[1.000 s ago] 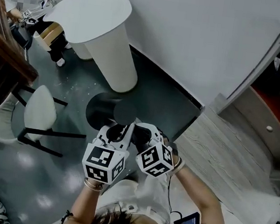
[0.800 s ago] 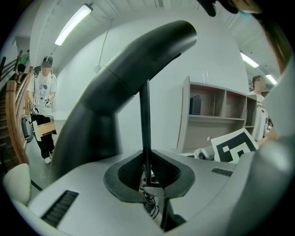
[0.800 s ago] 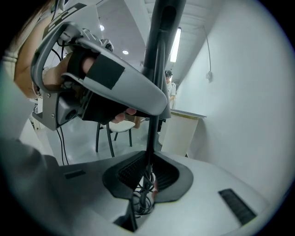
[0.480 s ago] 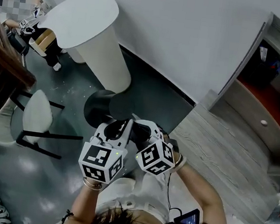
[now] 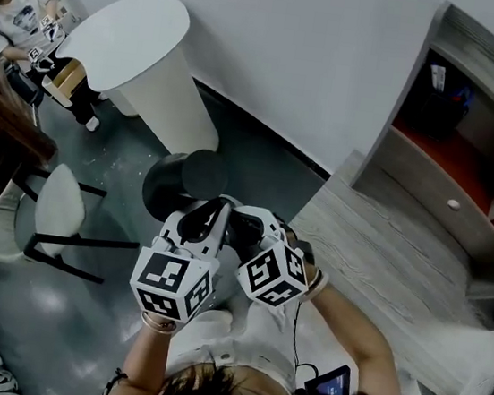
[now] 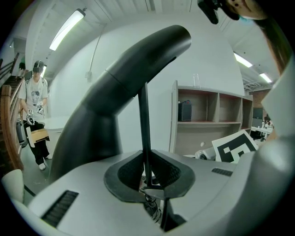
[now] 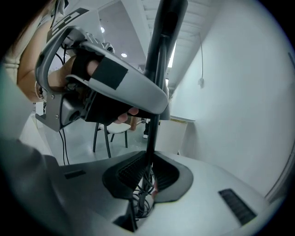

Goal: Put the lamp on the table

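The left claw (image 6: 147, 176) and right claw (image 7: 148, 175) both pinch the thin stem of the black round-based lamp (image 5: 181, 183). They hold it over the dark grey floor (image 5: 79, 306), and the white round desk (image 5: 128, 36) stands far left.

White wall (image 5: 293, 54), dark floor (image 5: 120, 166), shelf (image 5: 430, 176)

Ahead of you the dark floor (image 5: 130, 160) lies open up to the white table (image 5: 133, 37), whose top shows bare and stands close against the wall (image 5: 321, 48). A chair (image 5: 52, 203) stands on your left, beside that path, and a person (image 5: 18, 13) stands just beyond the table's far edge. The shelf unit (image 5: 458, 139) is well apart on your right. The lamp (image 5: 184, 179) fills the space before your left gripper (image 6: 147, 177) and right gripper (image 7: 148, 177), which sit close side by side.
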The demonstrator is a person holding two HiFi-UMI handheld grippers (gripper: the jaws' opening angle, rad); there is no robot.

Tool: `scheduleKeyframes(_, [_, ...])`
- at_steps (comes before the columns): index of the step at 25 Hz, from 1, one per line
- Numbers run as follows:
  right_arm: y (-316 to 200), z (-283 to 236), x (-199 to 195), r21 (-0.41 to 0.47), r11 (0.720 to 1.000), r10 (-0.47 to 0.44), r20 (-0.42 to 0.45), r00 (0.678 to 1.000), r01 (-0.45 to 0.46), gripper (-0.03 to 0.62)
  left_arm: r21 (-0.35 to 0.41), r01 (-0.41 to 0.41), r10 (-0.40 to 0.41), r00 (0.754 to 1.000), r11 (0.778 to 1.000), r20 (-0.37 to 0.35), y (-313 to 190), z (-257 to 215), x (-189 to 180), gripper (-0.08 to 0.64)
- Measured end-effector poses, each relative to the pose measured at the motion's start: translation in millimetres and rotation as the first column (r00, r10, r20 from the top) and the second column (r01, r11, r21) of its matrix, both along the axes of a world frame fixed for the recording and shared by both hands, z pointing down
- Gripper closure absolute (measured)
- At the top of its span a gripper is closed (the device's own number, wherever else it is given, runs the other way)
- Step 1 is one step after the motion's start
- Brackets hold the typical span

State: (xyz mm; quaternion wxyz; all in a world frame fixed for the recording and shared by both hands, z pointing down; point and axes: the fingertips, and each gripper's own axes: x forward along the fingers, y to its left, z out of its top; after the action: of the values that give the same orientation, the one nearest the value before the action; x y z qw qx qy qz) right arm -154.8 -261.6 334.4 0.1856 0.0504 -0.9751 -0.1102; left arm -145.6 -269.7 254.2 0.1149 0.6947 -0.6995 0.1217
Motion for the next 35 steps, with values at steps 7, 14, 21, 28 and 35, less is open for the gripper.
scheduleKeyframes(7, [-10.0, -7.7, 19.6, 0.005, 1.000, 0.013, 0.016, 1.000, -0.013, 0.538, 0.015, -0.022, 0.022, 1.000, 1.000, 0.007, -10.7, -8.6, 20.4, 0.506])
scheduleKeyframes(14, [-20.5, -11.6, 38.4, 0.020, 0.998, 0.051, 0.018, 0.999, -0.051, 0.537, 0.035, -0.077, 0.076, 0.997, 0.996, 0.009, -22.2, -13.7, 40.0, 0.506])
scheduleKeyframes(21, [-35.7, -12.7, 55.6, 0.015, 0.992, 0.129, 0.007, 0.992, -0.129, 0.537, 0.055, -0.169, 0.169, 0.986, 0.984, -0.001, -37.7, -16.2, 58.0, 0.506])
scheduleKeyframes(28, [-54.9, -16.3, 72.6, 0.009, 0.974, 0.225, 0.007, 0.974, -0.225, 0.537, 0.068, -0.283, 0.284, 0.959, 0.957, -0.006, -57.6, -21.0, 76.6, 0.506])
scheduleKeyframes(35, [-73.8, -20.0, 87.6, 0.004, 0.946, 0.325, 0.006, 0.946, -0.325, 0.537, 0.082, -0.386, 0.388, 0.922, 0.919, -0.012, -75.0, -25.7, 93.1, 0.506])
